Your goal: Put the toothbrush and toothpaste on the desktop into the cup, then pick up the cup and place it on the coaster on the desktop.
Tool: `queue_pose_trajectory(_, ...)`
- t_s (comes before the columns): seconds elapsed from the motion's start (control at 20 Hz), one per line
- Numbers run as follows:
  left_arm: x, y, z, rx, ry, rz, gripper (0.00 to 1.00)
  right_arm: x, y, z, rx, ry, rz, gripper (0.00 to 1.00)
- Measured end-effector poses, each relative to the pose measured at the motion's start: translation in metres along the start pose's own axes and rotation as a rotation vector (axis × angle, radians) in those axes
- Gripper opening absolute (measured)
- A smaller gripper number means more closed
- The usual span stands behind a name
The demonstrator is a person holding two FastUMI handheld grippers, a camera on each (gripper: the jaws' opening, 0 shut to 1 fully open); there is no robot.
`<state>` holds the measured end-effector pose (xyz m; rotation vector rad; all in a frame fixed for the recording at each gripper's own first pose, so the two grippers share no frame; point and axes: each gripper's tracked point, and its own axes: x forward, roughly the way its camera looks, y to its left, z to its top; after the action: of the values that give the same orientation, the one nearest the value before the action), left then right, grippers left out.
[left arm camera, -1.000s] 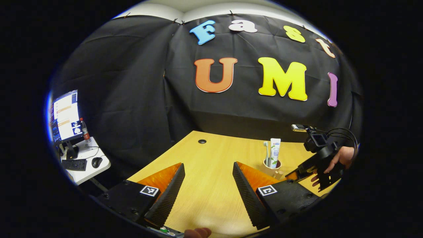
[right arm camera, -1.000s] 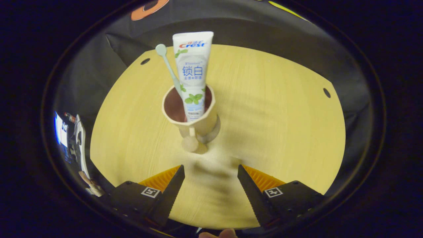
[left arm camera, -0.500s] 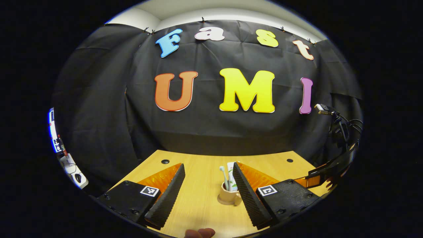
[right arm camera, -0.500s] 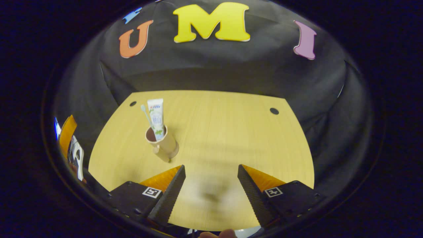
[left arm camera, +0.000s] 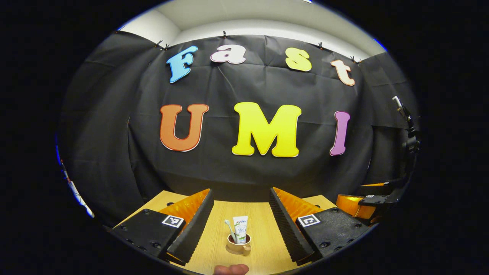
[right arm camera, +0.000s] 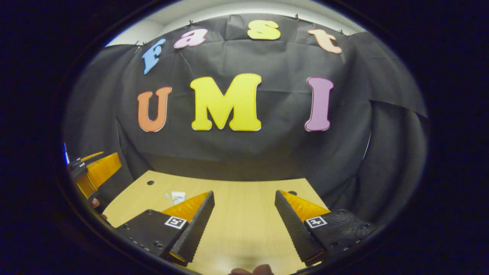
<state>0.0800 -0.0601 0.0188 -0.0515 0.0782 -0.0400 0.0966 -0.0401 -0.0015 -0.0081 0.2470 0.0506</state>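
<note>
1. In your left gripper view, the left gripper (left arm camera: pixel 240 225) sits at the bottom of the frame with its two fingers spread apart and nothing between them.
2. Low in the centre of that view, the cup (left arm camera: pixel 238 245) stands upright on the pale wooden tabletop (left arm camera: pixel 263 217), with the toothbrush (left arm camera: pixel 230 230) and toothpaste (left arm camera: pixel 240 229) standing in it.
3. The coaster shows as a thin disc under the cup's base, though it is too small to be sure of.
4. At the right edge of that view you see your right gripper (left arm camera: pixel 368 200), orange and black, well apart from the cup.
5. In your right gripper view, the right gripper (right arm camera: pixel 244 214) is likewise spread wide and empty at the bottom.
6. The toothpaste top peeks out at lower left, beside the left finger.
7. The black cloth wall (right arm camera: pixel 267 152) rises behind the tabletop, with a pale ceiling (left arm camera: pixel 244 15) strip at the top of the frame.
</note>
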Motion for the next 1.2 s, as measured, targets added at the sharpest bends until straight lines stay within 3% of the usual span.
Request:
queue_pose_trajectory(0.2, -0.002, -0.008, 0.006, 0.012, -0.004, 0.011, 0.92, -0.014, 0.001, 0.034, -0.029, -0.157, -0.026, 0.96)
queue_pose_trajectory(0.4, -0.014, -0.008, 0.002, 0.005, 0.004, 0.013, 0.92, -0.020, 0.006, 0.038, -0.025, -0.201, -0.020, 0.96)
queue_pose_trajectory(1.2, -0.014, 0.007, -0.004, 0.018, 0.016, 0.024, 0.93, -0.015, 0.021, 0.039, -0.044, -0.220, -0.019, 0.95)
